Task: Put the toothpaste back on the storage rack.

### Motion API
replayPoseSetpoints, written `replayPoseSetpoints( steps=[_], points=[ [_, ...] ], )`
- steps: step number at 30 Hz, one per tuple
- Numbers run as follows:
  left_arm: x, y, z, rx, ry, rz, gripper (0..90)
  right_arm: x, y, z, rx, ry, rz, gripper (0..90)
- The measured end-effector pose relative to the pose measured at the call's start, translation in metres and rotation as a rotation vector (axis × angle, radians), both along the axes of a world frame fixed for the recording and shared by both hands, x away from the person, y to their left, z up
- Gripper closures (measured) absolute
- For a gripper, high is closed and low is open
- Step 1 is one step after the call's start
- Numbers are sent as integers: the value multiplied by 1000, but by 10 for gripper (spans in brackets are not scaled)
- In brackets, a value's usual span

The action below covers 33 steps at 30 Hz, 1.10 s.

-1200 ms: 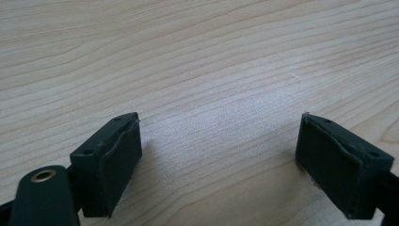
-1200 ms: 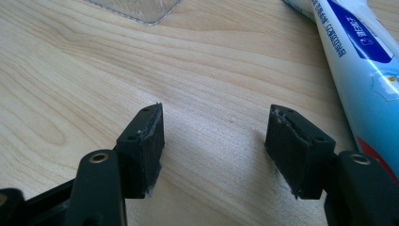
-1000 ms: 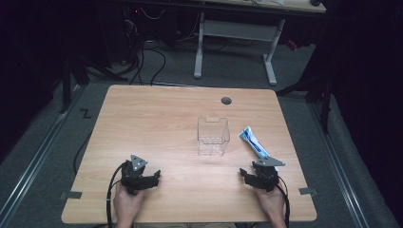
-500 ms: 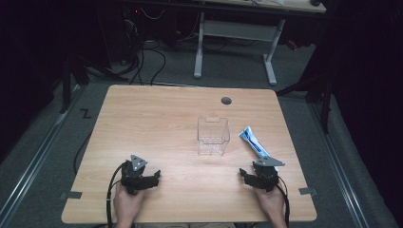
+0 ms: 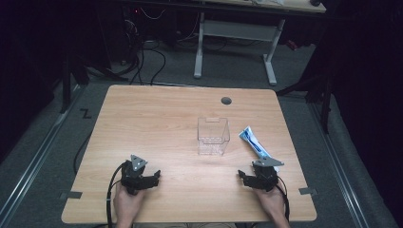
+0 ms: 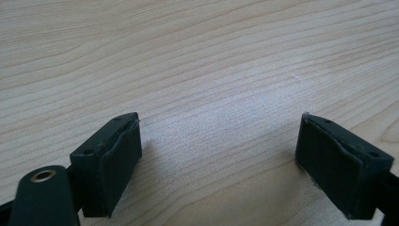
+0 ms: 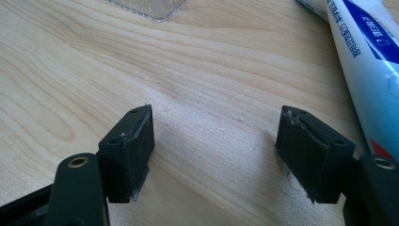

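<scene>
One wooden table (image 5: 157, 118) carries a clear plastic box (image 5: 213, 136) at its middle and a toothpaste tube (image 5: 253, 141) just right of it. The right gripper (image 7: 214, 150), whose jaws have just been opening, rests near the tube with nothing between them; the left gripper (image 6: 219, 162) also stands spread, over bare wood.

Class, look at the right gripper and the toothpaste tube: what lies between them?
Nothing but bare table. In the right gripper view, the open right gripper has only wood grain before the toothpaste tube.

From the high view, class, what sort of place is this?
Probably a lab or workshop set up for recording. A wooden table holds a clear plastic box and a toothpaste tube, with cables trailing on the dark floor behind.
</scene>
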<state>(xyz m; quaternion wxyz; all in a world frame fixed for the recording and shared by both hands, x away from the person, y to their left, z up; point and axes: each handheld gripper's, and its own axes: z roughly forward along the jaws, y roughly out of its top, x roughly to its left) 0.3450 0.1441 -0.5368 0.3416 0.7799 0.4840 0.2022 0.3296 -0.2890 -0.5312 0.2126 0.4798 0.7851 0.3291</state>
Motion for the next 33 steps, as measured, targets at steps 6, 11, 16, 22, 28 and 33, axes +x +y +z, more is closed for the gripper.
replayPoseSetpoints(
  steps=[6,11,16,22,28,33],
  points=[
    [0,0,0,0,0,0,150,0,1,0,6,3,-16,289],
    [0,0,0,0,0,0,150,-1,-1,2,11,10,-33,375],
    [0,0,0,1,0,0,150,-4,-2,4,18,16,-35,408],
    [0,0,0,0,0,0,150,-7,-3,6,31,4,-27,418],
    [0,0,0,0,0,0,150,-12,-6,7,66,-12,-42,418],
    [0,0,0,-1,0,0,150,-16,-14,6,129,-17,-85,401]
  ],
)
